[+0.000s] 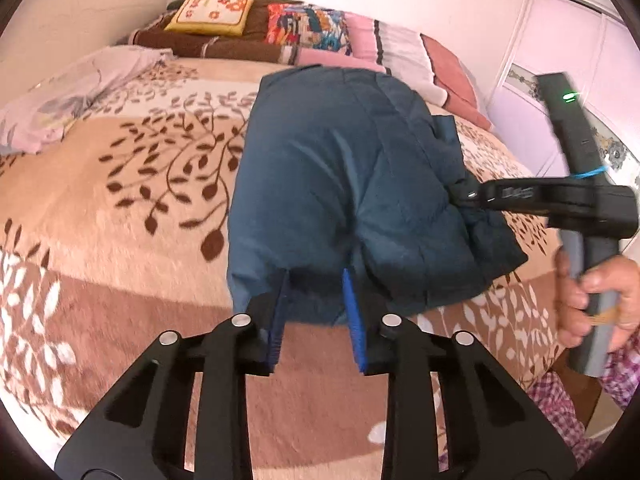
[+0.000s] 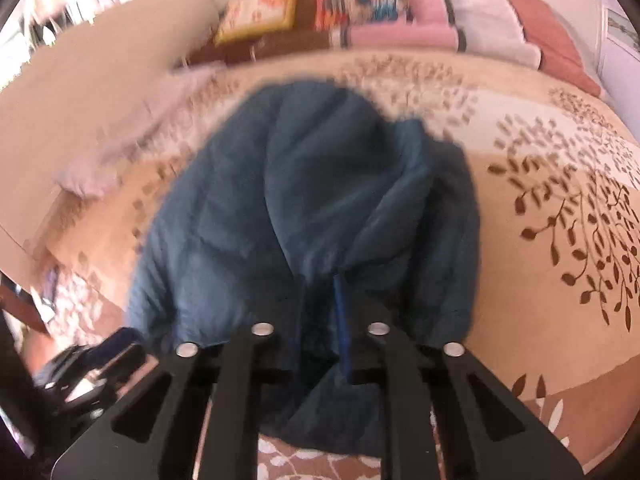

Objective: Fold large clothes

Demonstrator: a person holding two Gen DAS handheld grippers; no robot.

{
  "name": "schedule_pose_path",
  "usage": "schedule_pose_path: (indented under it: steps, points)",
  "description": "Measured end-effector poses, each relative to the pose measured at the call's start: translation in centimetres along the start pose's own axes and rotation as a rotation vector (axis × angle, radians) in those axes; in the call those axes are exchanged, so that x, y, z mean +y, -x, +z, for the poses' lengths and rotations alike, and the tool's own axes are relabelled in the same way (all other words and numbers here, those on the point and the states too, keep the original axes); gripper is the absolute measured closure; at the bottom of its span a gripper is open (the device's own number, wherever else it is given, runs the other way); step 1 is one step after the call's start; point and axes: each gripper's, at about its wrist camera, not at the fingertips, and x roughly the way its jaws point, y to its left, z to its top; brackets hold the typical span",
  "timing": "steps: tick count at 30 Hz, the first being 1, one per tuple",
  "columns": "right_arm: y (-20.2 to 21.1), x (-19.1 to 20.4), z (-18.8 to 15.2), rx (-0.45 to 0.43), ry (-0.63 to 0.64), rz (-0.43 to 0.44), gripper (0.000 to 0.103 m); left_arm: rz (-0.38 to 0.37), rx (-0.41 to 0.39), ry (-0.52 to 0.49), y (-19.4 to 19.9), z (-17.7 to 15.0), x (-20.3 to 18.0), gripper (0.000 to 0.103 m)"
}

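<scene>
**Holding the blue jacket at two points over the bed**

Gripping the near hem, my left gripper (image 1: pixel 316 312) has its jaws pinched on a fold of the blue jacket (image 1: pixel 332 168); cloth fills the gap between the blue pads (image 1: pixel 354 320). My right gripper (image 2: pixel 320 320) has its jaws clenched on the jacket's right edge, seen from the left wrist view as a black tip biting the fabric. The jacket lies bunched mid-bed on the leaf-patterned blanket (image 1: pixel 120 184), near edge raised. Pillows (image 1: pixel 304 28) line the headboard end; a lilac cloth (image 1: pixel 72 92) sits at far left. Right wrist view is motion-blurred. My right hand (image 1: pixel 600 300) grasps the handle.
</scene>
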Motion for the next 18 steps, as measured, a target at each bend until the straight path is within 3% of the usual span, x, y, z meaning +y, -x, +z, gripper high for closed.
schedule_pose_path:
  steps: [7, 16, 18]
  points:
    - [-3.5, 0.3, -1.0, 0.073, 0.035, -0.059, 0.093, -0.002, 0.029, 0.038, -0.2, -1.2, 1.1, 0.077]
    - [-4.3, -1.2, -0.7, 0.099, -0.034, -0.005, 0.095, 0.028, 0.05, 0.062, 1.1, -1.9, 0.9, 0.077]
    - [-3.5, -0.8, -0.7, 0.085, -0.026, -0.016, 0.094, 0.036, 0.056, 0.066, 1.4, -2.0, 0.7, 0.071]
